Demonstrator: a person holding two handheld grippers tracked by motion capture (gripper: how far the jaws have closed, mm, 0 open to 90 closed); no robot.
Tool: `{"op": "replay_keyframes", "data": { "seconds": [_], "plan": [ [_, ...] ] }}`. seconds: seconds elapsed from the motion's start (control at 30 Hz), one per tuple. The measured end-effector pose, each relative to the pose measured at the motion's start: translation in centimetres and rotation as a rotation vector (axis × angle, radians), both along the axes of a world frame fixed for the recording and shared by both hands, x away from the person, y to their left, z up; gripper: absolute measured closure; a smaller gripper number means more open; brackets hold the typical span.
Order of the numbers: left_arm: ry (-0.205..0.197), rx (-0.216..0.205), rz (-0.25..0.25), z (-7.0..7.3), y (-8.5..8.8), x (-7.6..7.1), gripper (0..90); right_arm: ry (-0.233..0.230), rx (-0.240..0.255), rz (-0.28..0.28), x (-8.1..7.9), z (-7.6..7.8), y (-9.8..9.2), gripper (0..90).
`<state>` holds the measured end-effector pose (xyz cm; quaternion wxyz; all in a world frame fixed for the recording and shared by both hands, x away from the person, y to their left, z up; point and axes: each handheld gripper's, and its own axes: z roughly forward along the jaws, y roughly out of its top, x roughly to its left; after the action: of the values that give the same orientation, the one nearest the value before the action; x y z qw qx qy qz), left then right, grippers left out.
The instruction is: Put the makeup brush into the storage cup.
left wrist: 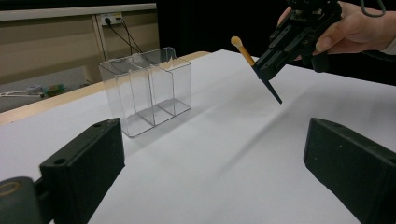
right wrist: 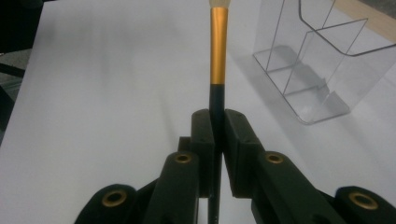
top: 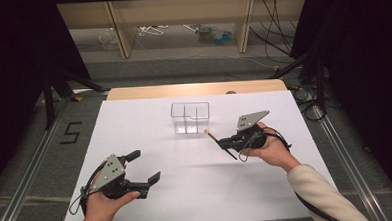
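Right claw: we see its jaws clamped on the dark handle of a slim makeup brush with a gold ferrule and pale tip, held above the desk.
Brush position: in our high view it slants up, tip just beside the clear plastic three-compartment organiser box, not touching it.
Left claw: we find its jaws wide apart, nothing between them, near the front left.
Organiser: upright on the white-covered desk, towards the far middle.
Desk surroundings: grey floor, wooden shelving behind.
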<state>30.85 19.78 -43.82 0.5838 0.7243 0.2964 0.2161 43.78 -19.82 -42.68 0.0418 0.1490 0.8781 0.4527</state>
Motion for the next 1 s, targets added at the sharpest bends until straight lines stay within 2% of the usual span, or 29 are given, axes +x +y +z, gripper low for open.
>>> {"op": "replay_keyframes", "data": {
  "seconds": [0.07,0.1,0.23,0.27,0.33,0.37,0.4,0.43,0.47,0.6,0.63,1.0],
  "plan": [
    [-0.002,-0.009,-0.006,-0.1,-0.1,0.1,4.9,-0.002,0.006,0.000,-0.1,0.0,0.1,83.2],
    [-0.004,0.008,-0.010,0.0,-0.2,0.1,4.9,-0.003,0.012,0.001,-0.4,0.1,0.2,83.2],
    [0.015,-0.008,-0.004,0.0,-0.5,0.1,5.0,-0.007,0.020,0.008,-0.9,0.2,0.4,83.1],
    [0.003,-0.008,-0.016,-0.1,-0.5,0.2,5.0,-0.012,0.028,0.008,-1.1,0.2,0.4,83.1],
    [0.018,-0.012,-0.005,-0.1,-0.7,0.1,5.1,-0.010,0.038,0.009,-1.3,0.3,0.4,83.1],
    [0.007,0.001,-0.017,0.0,-0.7,0.2,5.1,-0.012,0.047,0.009,-1.4,0.4,0.4,83.2],
    [0.019,-0.008,-0.013,-0.1,-0.9,0.1,5.2,-0.012,0.047,0.008,-1.6,0.5,0.4,83.1],
    [0.012,-0.007,-0.019,-0.1,-0.9,0.2,5.2,-0.017,0.054,0.010,-1.7,0.5,0.4,83.1],
    [0.010,0.005,-0.022,-0.1,-1.0,0.2,5.2,-0.011,0.054,0.014,-1.9,0.6,0.3,83.1],
    [0.014,-0.010,-0.028,-0.2,-1.2,0.3,5.3,-0.011,0.067,0.020,-2.5,0.7,0.3,83.1],
    [0.022,-0.005,-0.021,-0.1,-1.2,0.2,5.3,-0.007,0.067,0.020,-2.6,0.7,0.3,83.1],
    [0.019,-0.001,-0.030,-0.2,-1.4,0.3,5.7,-0.005,0.111,0.030,-4.6,0.8,0.3,83.2]
  ]
}}
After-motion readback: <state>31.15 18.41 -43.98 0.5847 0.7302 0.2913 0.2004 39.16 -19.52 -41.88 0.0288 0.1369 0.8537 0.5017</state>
